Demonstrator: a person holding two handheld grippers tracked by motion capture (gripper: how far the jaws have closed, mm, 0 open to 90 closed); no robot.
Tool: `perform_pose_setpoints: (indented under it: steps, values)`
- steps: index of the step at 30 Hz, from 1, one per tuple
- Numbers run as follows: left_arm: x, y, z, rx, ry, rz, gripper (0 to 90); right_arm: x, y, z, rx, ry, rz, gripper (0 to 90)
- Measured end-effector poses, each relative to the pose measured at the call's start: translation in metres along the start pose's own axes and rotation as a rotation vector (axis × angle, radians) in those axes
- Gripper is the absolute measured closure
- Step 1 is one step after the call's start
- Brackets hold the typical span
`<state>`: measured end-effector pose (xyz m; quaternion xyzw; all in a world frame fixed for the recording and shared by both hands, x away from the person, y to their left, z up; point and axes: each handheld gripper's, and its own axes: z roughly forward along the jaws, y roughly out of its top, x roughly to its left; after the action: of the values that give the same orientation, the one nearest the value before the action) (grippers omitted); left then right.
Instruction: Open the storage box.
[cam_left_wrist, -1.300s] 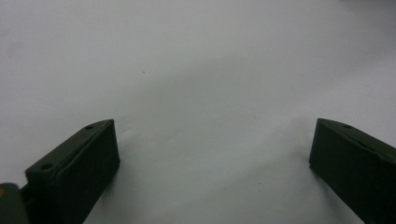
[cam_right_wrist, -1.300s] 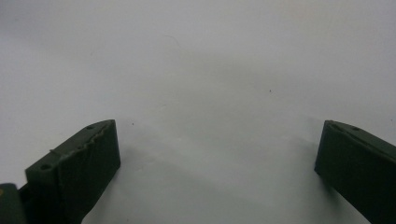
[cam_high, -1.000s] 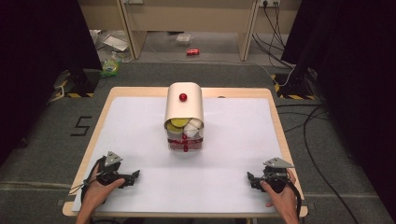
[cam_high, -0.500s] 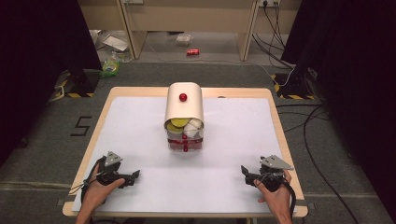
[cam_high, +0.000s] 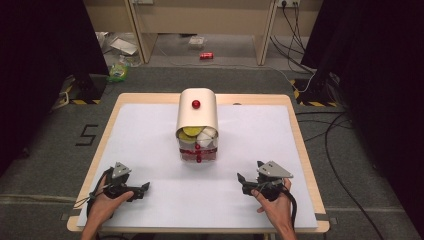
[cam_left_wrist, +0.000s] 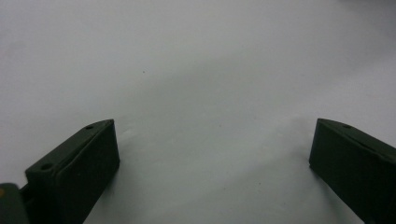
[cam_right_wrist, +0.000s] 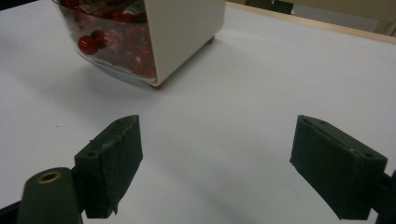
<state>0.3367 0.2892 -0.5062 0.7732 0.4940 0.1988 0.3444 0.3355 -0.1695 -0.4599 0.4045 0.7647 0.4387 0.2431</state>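
High view: the right gripper (cam_high: 246, 181), jaws wide after just opening and empty, is nearing the bread box (cam_high: 197, 116) mid-table; it should be aiming squarely for the red knob (cam_high: 196, 104).

A small red can (cam_high: 206, 55) lies on the grey carpet far beyond the table, with a green packet (cam_high: 118, 73) off to the far left.

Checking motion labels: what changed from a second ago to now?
The right gripper slid across the table toward the middle, nearer the box; its jaws have just been opening and stand wide with nothing between them. Nothing was gripped or released. The left gripper, open, and the box stayed put.
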Motion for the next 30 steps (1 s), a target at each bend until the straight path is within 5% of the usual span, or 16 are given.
perform_pose_setpoints:
  steps: [30]
  values:
    - [0.0,0.0,0.0,-0.001,0.0,-0.002,0.7,0.044,0.059,0.005,-0.092,0.093,-0.094,28.8]
